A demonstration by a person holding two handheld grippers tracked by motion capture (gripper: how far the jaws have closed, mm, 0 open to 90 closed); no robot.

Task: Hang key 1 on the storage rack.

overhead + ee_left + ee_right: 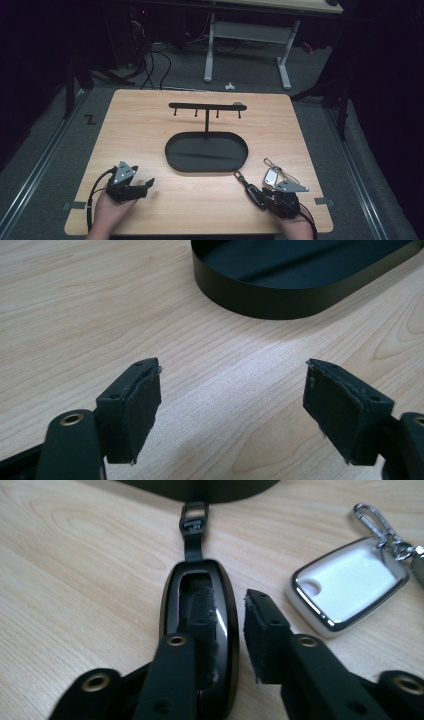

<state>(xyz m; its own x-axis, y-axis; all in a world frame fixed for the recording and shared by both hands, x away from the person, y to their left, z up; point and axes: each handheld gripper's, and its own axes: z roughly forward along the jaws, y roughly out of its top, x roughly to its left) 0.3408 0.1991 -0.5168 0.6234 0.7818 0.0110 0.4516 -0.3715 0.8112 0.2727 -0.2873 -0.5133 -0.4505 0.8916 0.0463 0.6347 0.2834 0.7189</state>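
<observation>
A light wooden table [150, 125] sits in a dark room. In the middle of it is a black oval tray [206, 151] with a thin post going up to a bar with little hooks [206, 106]. The left gripper [142, 186] rests near the front left part of the table, held by a hand [107, 210]. Its jaws are spread wide apart, with just bare wood between them. In the left gripper view, the rounded end of the tray [280, 295] is up ahead, a little way off. The right gripper [265, 196] is near the front right part of the table. A long black key fob [200, 625] with a short strap and a small loop at its far end lies flat on the wood. The loop almost reaches the tray wall. One jaw sits over the middle of the black fob and the other jaw is just beside its edge. The jaws look close together around that side of the fob, but I cannot tell if they are really squeezing it. Just beside the black fob lies a white key fob [350, 582] with a shiny rim and a silver clip [372, 520].
</observation>
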